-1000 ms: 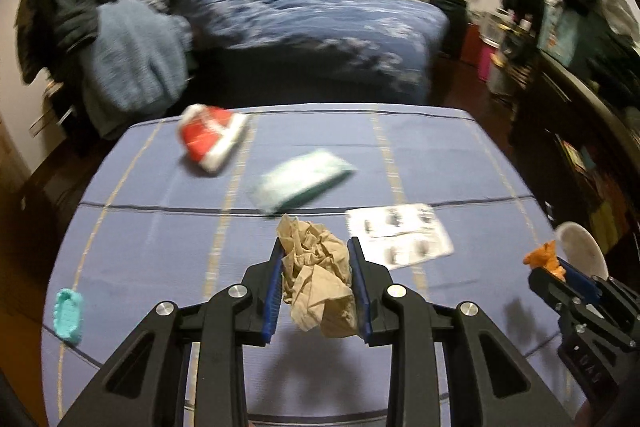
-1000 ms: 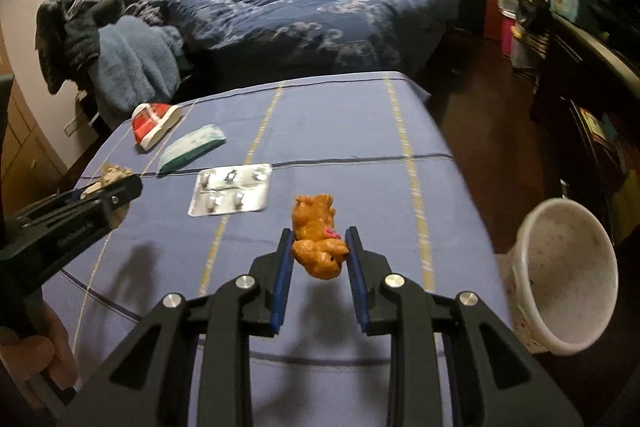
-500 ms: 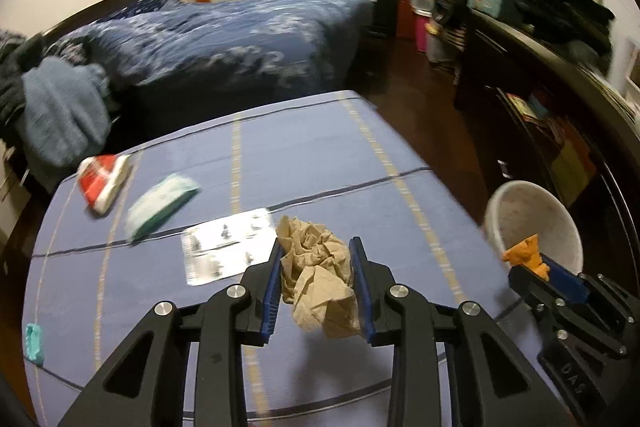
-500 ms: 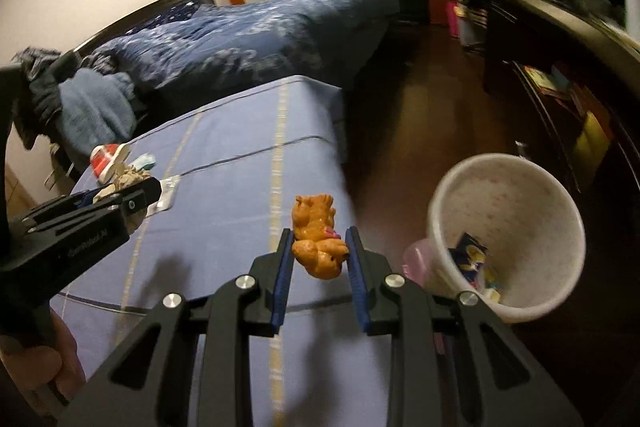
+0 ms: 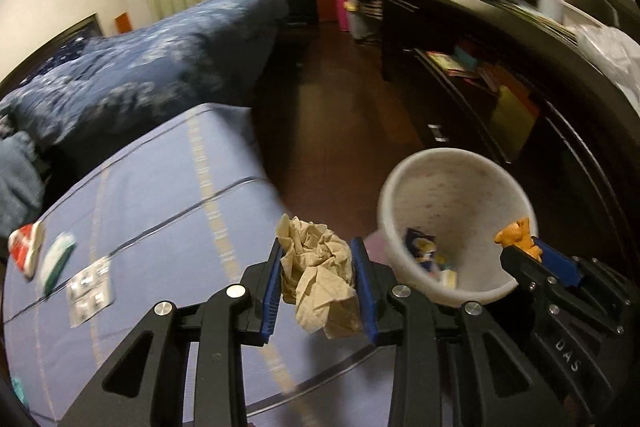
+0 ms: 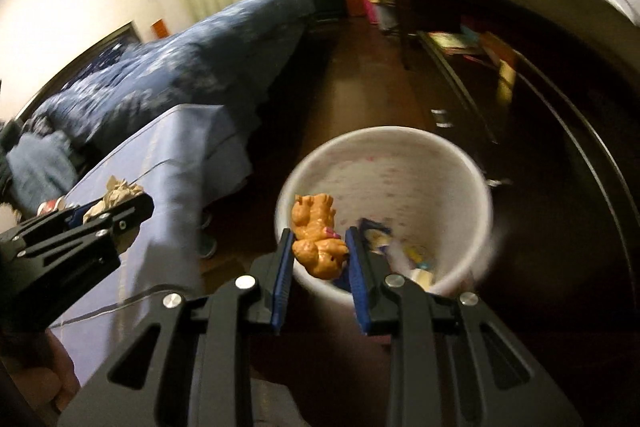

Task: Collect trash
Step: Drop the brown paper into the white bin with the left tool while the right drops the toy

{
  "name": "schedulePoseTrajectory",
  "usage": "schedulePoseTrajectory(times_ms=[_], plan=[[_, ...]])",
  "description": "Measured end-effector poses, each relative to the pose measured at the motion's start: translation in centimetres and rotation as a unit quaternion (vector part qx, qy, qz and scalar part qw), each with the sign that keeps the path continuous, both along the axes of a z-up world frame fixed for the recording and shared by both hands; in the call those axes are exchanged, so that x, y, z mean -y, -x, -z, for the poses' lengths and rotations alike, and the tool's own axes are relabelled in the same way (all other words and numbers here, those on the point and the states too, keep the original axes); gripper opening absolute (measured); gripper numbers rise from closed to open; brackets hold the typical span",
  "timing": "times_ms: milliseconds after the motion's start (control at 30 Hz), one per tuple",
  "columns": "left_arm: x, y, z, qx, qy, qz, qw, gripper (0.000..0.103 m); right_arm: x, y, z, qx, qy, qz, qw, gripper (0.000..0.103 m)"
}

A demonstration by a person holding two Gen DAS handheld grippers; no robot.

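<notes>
Orange wrapper [image 6: 318, 241] over bin rim [image 6: 486, 203], open floor [image 6: 352, 99] beyond

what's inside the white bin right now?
Inside the white bin: a blue-and-yellow wrapper and some pale scraps at the bottom. The near part of the floor is hidden by the right gripper and its orange wad.
</notes>
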State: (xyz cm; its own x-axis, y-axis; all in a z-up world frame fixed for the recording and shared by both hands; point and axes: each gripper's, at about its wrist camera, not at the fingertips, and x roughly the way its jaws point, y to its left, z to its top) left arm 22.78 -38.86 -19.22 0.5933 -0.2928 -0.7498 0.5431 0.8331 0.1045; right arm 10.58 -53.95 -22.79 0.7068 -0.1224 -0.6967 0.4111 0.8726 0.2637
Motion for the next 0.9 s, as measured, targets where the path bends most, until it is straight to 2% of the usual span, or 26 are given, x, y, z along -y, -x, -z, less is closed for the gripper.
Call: schedulePoseTrajectory(times_ms=[367, 600, 733, 767, 800, 833, 867, 900], plan=[[8.0, -1.7, 2.2, -0.027, -0.027, 0.058, 0.9976, 0.034, 6.3, 0.5, 3.4, -0.015, -0.014, 0.059, 0.998, 0.028], [12.1, -3.0, 4.0, -0.065, -0.036, 0.091, 0.9931, 0.034, 8.0, -0.1, 4.7, -0.014, -0.017, 0.073, 0.997, 0.027], [13.9, -3.9, 5.1, -0.087, -0.041, 0.093, 0.9911, 0.034, 8.6, -1.2, 4.8, -0.013, -0.012, 0.074, 0.997, 0.027], [14.1, -4.1, 5.3, -0.091, -0.042, 0.093, 0.9906, 0.036, 8.6, -1.6, 4.8, -0.012, -0.006, 0.072, 0.997, 0.029], [14.3, -4.3, 5.4, -0.095, -0.043, 0.093, 0.9903, 0.046, 8.6, -1.7, 4.8, -0.012, -0.003, 0.073, 0.997, 0.035], [14.4, -4.5, 5.6, -0.094, -0.043, 0.090, 0.9906, 0.063, 8.6, -1.9, 4.9, -0.013, 0.002, 0.075, 0.997, 0.041], [14.3, -4.6, 5.6, -0.091, -0.043, 0.085, 0.9913, 0.073, 8.6, -2.0, 4.8, -0.012, 0.008, 0.077, 0.997, 0.049], [14.2, -4.7, 5.4, -0.083, -0.041, 0.078, 0.9926, 0.087, 8.6, -2.0, 4.8, -0.011, 0.012, 0.080, 0.997, 0.055]])
